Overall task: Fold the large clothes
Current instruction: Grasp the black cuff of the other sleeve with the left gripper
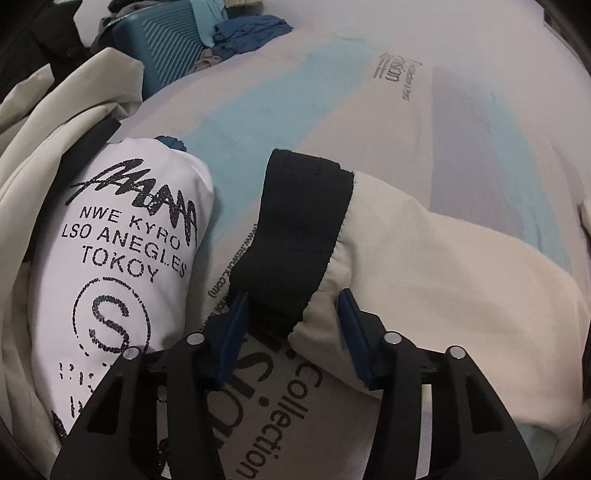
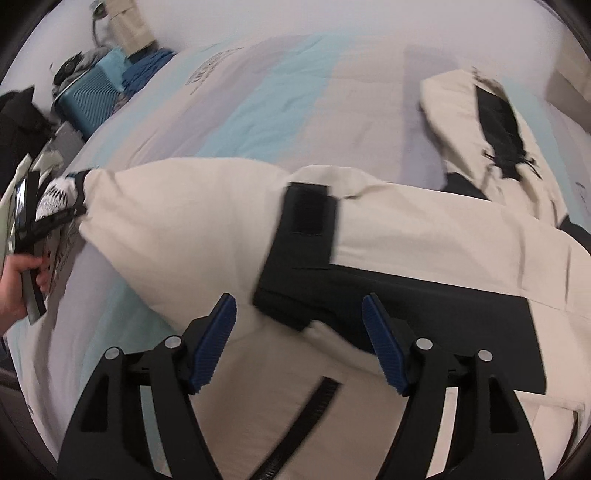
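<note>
A large cream jacket with black panels lies spread on the bed. In the left wrist view, its cream sleeve ends in a black cuff. My left gripper is open, its blue pads on either side of the cuff's near end. In the right wrist view, my right gripper is open above the jacket, just in front of a black cuff with a velcro tab. The left gripper shows far left, at the end of a sleeve.
A folded white printed garment and more cream fabric lie left of the left gripper. A teal suitcase and blue clothes sit beyond the bed's far edge. The bed cover is striped grey and light blue.
</note>
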Demonstrator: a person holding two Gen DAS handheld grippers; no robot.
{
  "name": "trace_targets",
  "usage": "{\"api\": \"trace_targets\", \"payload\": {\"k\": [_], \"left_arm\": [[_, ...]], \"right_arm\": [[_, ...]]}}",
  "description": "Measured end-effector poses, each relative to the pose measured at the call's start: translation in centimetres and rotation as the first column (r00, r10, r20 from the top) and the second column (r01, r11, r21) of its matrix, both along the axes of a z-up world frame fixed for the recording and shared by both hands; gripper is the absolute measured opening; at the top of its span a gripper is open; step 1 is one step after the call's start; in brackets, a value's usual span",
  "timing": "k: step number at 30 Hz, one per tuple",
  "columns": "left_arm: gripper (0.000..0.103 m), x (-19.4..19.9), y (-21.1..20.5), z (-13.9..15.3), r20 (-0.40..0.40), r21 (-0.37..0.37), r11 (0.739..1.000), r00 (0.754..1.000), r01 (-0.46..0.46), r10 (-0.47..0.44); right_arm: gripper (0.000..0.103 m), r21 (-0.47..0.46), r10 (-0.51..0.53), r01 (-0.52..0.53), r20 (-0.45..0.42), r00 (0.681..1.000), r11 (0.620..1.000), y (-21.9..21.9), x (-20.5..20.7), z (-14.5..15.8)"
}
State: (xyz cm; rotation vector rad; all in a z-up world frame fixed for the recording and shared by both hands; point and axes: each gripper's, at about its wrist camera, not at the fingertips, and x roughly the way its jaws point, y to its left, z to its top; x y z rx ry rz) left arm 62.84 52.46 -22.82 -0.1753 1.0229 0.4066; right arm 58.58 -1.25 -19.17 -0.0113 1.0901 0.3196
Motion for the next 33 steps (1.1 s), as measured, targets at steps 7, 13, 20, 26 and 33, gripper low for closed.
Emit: {"api": "trace_targets", "payload": {"k": [7,13,20,26,33], "left_arm": [[0.028,-0.9,-0.1,0.4,0.001,-0.045,0.999,1.0,-0.025,0.025],[0.018,-1.3,-0.2,2.1,0.017,-0.074,0.997,1.0,0.016,-0.015],[0.012,-1.5,-3.2,6.1,0.051,-0.039,0.99,0.99,0.136,-0.134],[0.007,-0.8,-8.0,9.1,0.079,0.006,0.972,0.969,0.234,-0.234],[0.0,0.4,-12.9,9.9,0.08,0.031,0.958,0.954,0.286,-0.288]], "right_arm": [[0.068,0.015,-0.046,0.046,-0.004,0.999,0.999,-2.5,0.8,0.3],[0.068,0.031,-0.05,0.05,-0.007,0.999,0.998,-3.0,0.9,0.5],[0.068,0.021,-0.08,0.08,-0.02,0.997,0.997,-5.1,1.3,0.3],[0.074,0.006,-0.146,0.147,-0.029,0.989,0.989,-9.2,1.9,0.3],[0.074,0.003,-0.188,0.188,-0.027,0.982,0.982,-13.2,1.3,0.4]]}}
